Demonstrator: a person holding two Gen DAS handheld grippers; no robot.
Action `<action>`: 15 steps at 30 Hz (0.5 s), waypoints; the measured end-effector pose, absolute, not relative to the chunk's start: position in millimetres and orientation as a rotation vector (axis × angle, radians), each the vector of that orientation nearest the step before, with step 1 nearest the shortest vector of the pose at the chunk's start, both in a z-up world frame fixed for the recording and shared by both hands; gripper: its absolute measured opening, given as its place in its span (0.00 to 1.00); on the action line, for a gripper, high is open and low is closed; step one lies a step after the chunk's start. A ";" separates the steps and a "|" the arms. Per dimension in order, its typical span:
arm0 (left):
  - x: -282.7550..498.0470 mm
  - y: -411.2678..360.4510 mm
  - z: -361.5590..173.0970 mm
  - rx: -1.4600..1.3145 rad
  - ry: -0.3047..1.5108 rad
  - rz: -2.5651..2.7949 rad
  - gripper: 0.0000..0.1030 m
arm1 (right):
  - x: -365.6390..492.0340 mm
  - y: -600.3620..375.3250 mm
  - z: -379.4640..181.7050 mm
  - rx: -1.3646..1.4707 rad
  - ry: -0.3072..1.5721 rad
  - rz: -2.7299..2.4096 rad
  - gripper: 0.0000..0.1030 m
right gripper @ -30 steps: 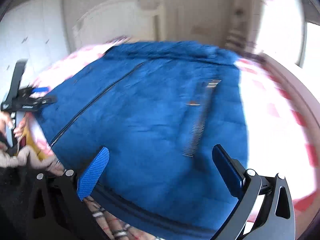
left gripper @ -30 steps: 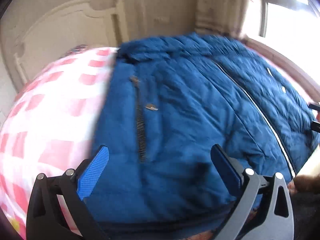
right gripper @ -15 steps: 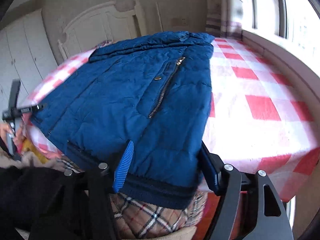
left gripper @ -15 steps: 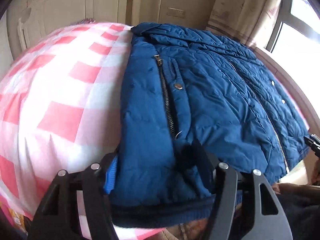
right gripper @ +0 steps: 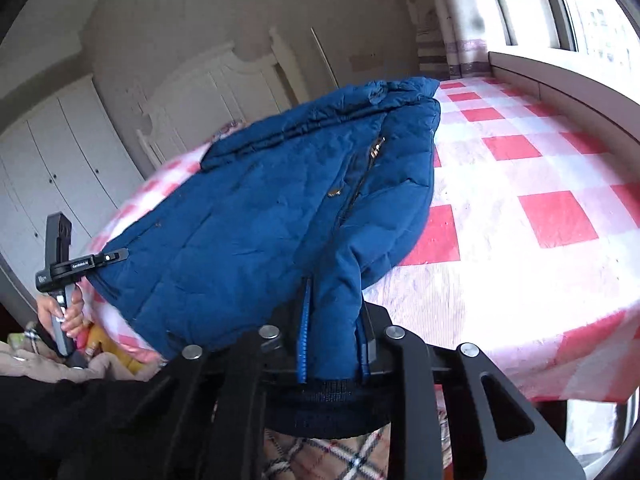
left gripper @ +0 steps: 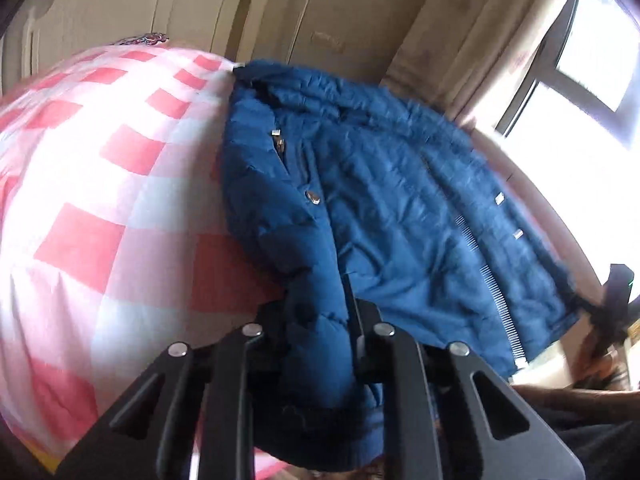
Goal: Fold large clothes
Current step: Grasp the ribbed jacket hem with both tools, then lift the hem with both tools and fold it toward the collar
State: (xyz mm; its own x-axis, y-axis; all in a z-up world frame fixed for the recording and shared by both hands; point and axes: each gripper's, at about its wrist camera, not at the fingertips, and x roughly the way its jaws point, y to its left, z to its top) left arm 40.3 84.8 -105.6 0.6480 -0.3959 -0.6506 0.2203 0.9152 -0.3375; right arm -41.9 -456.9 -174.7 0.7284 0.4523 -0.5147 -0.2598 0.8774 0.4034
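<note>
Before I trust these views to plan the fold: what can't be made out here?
- Blue jacket hem corners: hidden between the shut fingers of the left gripper and right gripper, each in its own view.
- Jacket sleeves: neither view shows them.
- Checked bedsheet: blurred in the left view, washed out by window glare in the right.

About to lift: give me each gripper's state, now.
Left gripper: just closed, shut on the jacket hem.
Right gripper: just closed, shut on the hem too.
</note>
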 end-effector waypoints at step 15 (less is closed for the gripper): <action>-78.4 146.0 56.5 -0.519 0.280 -0.760 0.21 | -155.6 -471.9 23.5 0.283 0.099 0.644 0.20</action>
